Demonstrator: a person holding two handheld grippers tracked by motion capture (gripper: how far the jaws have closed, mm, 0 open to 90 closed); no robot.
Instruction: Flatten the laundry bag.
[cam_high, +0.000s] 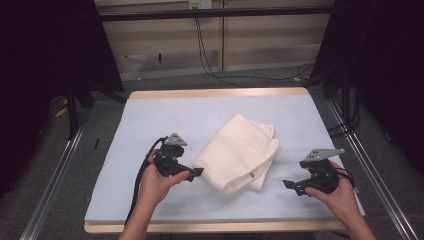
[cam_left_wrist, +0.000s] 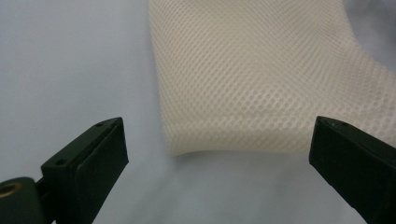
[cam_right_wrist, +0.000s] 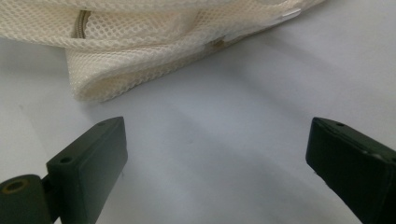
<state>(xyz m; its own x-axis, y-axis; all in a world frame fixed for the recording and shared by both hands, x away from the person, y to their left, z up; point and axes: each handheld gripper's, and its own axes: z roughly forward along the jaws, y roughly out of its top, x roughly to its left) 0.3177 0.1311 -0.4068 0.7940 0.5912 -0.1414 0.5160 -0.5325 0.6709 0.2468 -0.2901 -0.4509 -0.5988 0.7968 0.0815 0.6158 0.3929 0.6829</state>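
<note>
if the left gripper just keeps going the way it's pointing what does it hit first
Most likely the folded white mesh cloth. The left gripper has its jaws open, and the cloth's near edge lies just ahead between them, with a strip of bare table cover before it. How close is hard to judge.

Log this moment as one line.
left claw: open, near mesh bag | right claw: open, apart | bag: folded on table, untouched
</note>
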